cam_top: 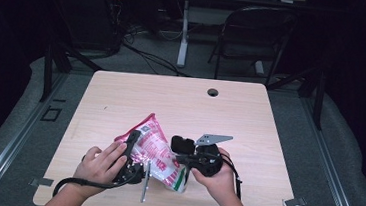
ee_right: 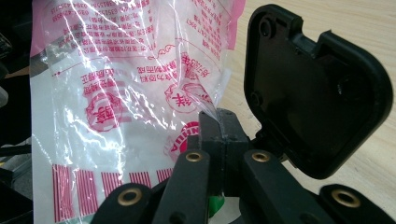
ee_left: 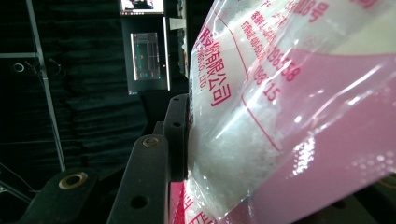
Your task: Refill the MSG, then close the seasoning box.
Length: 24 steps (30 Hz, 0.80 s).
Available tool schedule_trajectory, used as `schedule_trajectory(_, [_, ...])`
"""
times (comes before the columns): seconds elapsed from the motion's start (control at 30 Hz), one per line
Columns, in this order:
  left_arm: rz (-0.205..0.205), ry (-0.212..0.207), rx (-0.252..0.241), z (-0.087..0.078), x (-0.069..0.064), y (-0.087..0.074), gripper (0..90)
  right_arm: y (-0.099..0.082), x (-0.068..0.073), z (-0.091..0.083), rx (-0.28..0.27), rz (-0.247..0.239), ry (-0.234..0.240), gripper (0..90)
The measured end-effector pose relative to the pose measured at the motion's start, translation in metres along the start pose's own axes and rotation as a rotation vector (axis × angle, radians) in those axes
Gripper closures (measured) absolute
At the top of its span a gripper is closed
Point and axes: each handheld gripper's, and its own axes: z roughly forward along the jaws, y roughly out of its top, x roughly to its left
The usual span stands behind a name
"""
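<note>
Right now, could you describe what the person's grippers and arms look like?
Both the left gripper and the right gripper are black, with brass-coloured rivets on the jaw links. The right one carries a grey three-cornered plate. A black cable trails from the left. Both forearms are bare, no sleeves.

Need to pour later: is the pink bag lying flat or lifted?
Lifted: the pink bag stands tilted off the table, held between both claws.

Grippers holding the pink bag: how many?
2. The left gripper clamps the pink bag at its left side; the right gripper has its jaws pinched on the bag's right edge.
</note>
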Motion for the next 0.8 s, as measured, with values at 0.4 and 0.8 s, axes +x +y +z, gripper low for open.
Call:
schedule_trajectory(0.4, [0.004,0.000,-0.001,-0.0004,0.0011,0.0005,68.8,-0.0001,0.0004,-0.0002,-0.004,0.002,-0.001,90.0])
schedule_trajectory(0.8, [0.017,0.014,-0.004,-0.0006,0.0033,0.0015,68.8,0.0002,0.0003,-0.0009,-0.006,-0.001,0.001,90.0])
